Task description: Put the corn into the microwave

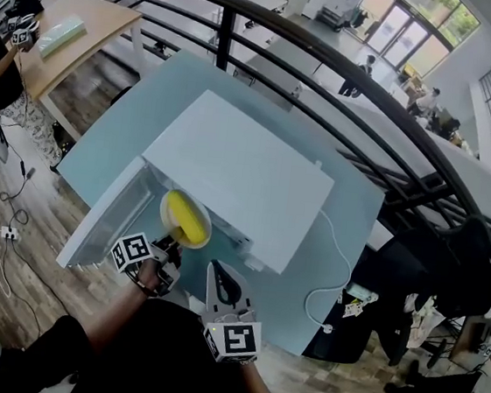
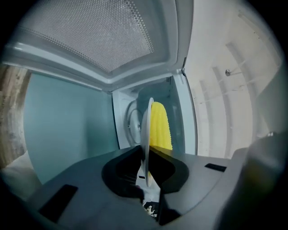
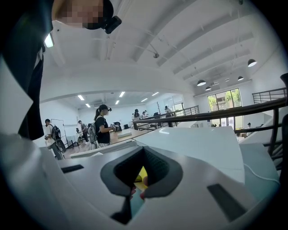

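Note:
A yellow corn cob [image 1: 192,222] lies on a small round plate [image 1: 176,207]. My left gripper [image 1: 169,246] is shut on the plate's near rim. It holds the plate at the mouth of the white microwave [image 1: 239,173], whose door [image 1: 107,215] hangs open to the left. In the left gripper view the plate [image 2: 146,134] stands edge-on between the jaws, with the corn [image 2: 159,126] on its right. The turntable [image 2: 130,121] shows inside the oven beyond it. My right gripper [image 1: 217,272] hovers by the table's front edge, right of the plate, shut and holding nothing. Its own view shows the microwave's top [image 3: 193,148].
The microwave stands on a light blue table [image 1: 348,221]. A white cable [image 1: 329,271] trails off the table's right side. A dark railing [image 1: 330,69] runs behind. A wooden table [image 1: 71,30] is at far left. Several people [image 3: 102,126] stand in the background of the right gripper view.

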A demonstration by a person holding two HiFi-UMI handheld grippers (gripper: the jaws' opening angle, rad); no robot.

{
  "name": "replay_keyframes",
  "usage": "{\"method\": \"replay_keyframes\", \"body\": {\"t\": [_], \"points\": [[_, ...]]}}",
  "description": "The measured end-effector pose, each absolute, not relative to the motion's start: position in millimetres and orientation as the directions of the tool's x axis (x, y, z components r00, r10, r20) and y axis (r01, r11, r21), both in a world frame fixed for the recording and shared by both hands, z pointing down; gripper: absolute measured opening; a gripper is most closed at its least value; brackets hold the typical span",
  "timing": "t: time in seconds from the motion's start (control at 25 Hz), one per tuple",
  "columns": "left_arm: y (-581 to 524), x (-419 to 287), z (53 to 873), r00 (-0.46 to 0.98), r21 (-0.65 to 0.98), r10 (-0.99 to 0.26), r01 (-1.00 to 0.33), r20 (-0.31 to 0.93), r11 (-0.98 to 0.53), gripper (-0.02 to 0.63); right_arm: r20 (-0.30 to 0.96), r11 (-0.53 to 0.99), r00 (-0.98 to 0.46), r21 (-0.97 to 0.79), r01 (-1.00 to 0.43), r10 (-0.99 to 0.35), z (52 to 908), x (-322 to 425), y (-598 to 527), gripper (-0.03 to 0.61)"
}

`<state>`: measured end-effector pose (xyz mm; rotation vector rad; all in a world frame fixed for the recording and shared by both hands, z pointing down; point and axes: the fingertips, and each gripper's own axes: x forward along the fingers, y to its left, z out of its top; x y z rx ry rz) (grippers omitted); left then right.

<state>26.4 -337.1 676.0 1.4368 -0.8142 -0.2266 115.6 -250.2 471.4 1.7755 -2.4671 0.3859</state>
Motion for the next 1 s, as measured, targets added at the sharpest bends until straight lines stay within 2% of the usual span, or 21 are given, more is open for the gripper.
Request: {"method": "replay_keyframes", "body": {"t": [1.0], "points": [[-388, 58, 731, 0.723, 0.906, -0.548, -0.364, 0.42, 0.215, 0.031, 0.272, 0.292, -0.334, -0.184, -0.939, -0.903, 489, 101, -268, 0.008]]}}
